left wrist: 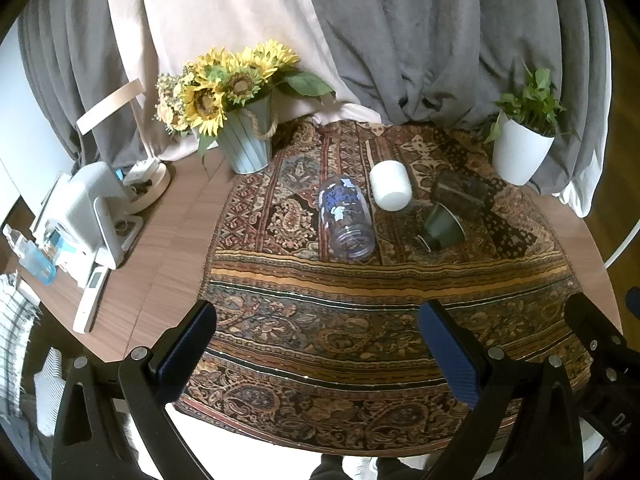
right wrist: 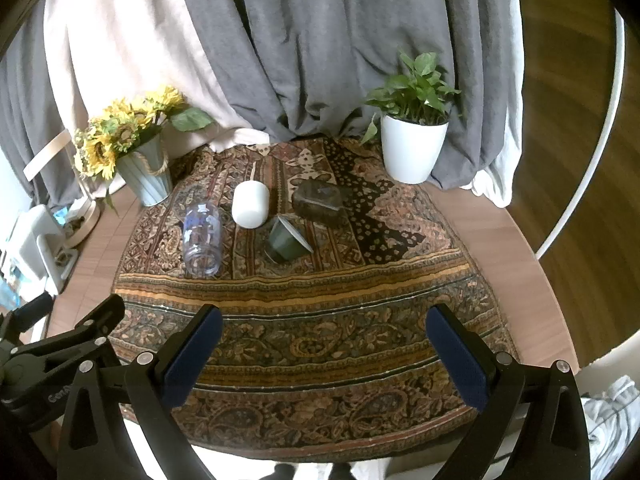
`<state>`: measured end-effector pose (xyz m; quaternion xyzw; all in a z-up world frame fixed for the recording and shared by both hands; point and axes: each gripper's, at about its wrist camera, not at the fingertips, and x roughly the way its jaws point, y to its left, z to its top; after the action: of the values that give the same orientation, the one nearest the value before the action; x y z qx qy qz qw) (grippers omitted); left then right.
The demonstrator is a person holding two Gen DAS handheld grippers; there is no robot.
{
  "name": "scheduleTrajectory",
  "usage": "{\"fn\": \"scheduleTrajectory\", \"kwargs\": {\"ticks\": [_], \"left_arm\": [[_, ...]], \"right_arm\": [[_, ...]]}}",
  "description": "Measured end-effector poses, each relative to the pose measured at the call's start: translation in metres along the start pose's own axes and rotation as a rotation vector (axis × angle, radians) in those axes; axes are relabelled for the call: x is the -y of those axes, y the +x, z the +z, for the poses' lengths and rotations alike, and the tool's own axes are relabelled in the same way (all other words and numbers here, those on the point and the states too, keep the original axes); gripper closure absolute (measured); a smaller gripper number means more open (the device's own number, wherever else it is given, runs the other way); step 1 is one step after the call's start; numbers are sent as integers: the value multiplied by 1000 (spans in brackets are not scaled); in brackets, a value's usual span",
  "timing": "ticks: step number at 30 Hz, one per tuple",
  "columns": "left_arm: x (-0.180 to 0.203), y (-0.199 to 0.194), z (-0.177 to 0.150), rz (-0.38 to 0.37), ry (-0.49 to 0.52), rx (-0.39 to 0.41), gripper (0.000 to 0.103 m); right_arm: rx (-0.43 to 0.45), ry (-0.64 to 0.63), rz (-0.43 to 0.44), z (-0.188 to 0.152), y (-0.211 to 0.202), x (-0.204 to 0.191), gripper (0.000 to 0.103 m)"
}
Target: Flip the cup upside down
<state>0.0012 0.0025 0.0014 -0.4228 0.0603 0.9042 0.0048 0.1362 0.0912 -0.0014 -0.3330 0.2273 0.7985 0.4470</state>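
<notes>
Several cups lie on their sides on a patterned cloth (left wrist: pixel 360 320). A clear glass with blue print (left wrist: pixel 347 218) (right wrist: pixel 203 238) lies with its mouth toward me. A white cup (left wrist: pixel 391 185) (right wrist: pixel 250 204) lies behind it. A dark green cup (left wrist: pixel 443 226) (right wrist: pixel 288 240) lies to the right, and a dark smoky glass (left wrist: pixel 464 194) (right wrist: pixel 320 202) behind that. My left gripper (left wrist: pixel 318 344) is open and empty over the cloth's near part. My right gripper (right wrist: pixel 324 348) is open and empty, also well short of the cups.
A sunflower pot (left wrist: pixel 246 142) (right wrist: pixel 146 178) stands back left, a white plant pot (left wrist: pixel 520 152) (right wrist: pixel 412 152) back right. White devices and a blue bottle (left wrist: pixel 36 260) sit at the table's left. Grey and beige curtains hang behind. The round table's edge (right wrist: pixel 532 240) curves right.
</notes>
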Motion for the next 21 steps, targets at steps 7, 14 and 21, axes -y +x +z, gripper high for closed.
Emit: {"fn": "scheduleTrajectory", "kwargs": {"ticks": [7, 14, 21], "left_arm": [[0, 0, 1, -10, 9, 1, 0], [-1, -1, 1, -13, 18, 5, 0], [-2, 1, 1, -29, 28, 3, 0]], "right_arm": [[1, 10, -7, 5, -1, -3, 1], [0, 19, -14, 3, -1, -3, 1], [1, 25, -21, 2, 0, -3, 1]]}}
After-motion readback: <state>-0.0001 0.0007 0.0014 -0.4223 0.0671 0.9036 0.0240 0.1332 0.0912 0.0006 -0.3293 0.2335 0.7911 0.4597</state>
